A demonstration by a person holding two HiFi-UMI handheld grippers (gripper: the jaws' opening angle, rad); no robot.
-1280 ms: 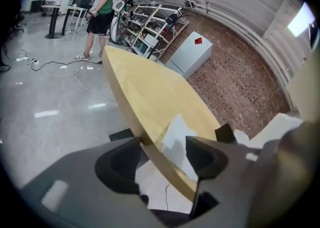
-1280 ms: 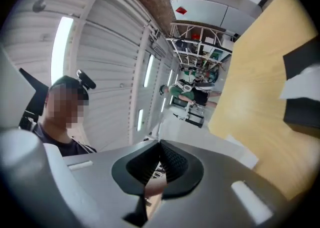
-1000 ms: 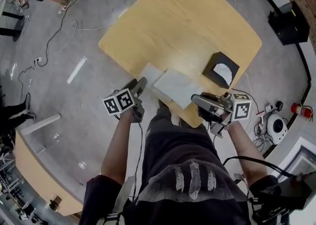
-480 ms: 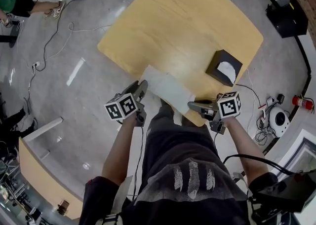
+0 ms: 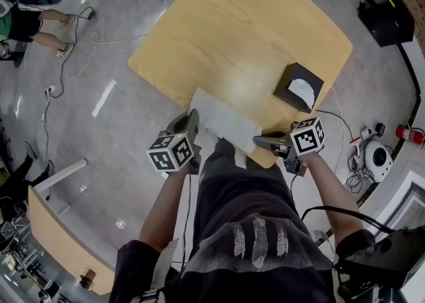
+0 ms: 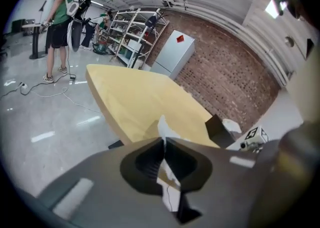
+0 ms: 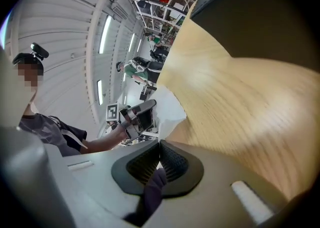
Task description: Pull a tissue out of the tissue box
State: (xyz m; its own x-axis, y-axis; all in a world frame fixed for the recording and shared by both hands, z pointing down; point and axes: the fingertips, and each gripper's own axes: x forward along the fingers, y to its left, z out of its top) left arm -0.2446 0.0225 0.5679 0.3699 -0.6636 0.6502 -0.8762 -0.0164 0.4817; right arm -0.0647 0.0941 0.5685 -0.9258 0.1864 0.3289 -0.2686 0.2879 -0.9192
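The one container here is a black tissue box (image 5: 290, 81), standing upright on the wooden table (image 5: 246, 22) near its right edge. A white tuft (image 5: 303, 89) pokes up out of its top opening; what else the box holds cannot be seen. One loose tissue (image 5: 222, 121) is out of the box and well apart from it. It is stretched flat over the table's near edge, between the two grippers. The left gripper (image 5: 192, 116) has just been closing its jaws, and its own view shows them pressed together with the tissue's left corner pinched between the pads, the sheet rising from the tips. The right gripper (image 5: 258, 139) is likewise clamped tight on the opposite corner; its view shows a thin white sliver caught between the ribbed pads and the rest of the sheet spreading out towards the other gripper. By count there are one table, one tissue box, one tissue pulled free, and two grippers, each with one marker cube (image 5: 174, 152) and each held in one hand. The table top is otherwise bare wood, and cables (image 5: 80, 46) trail across the grey floor (image 5: 99, 162) to its left.
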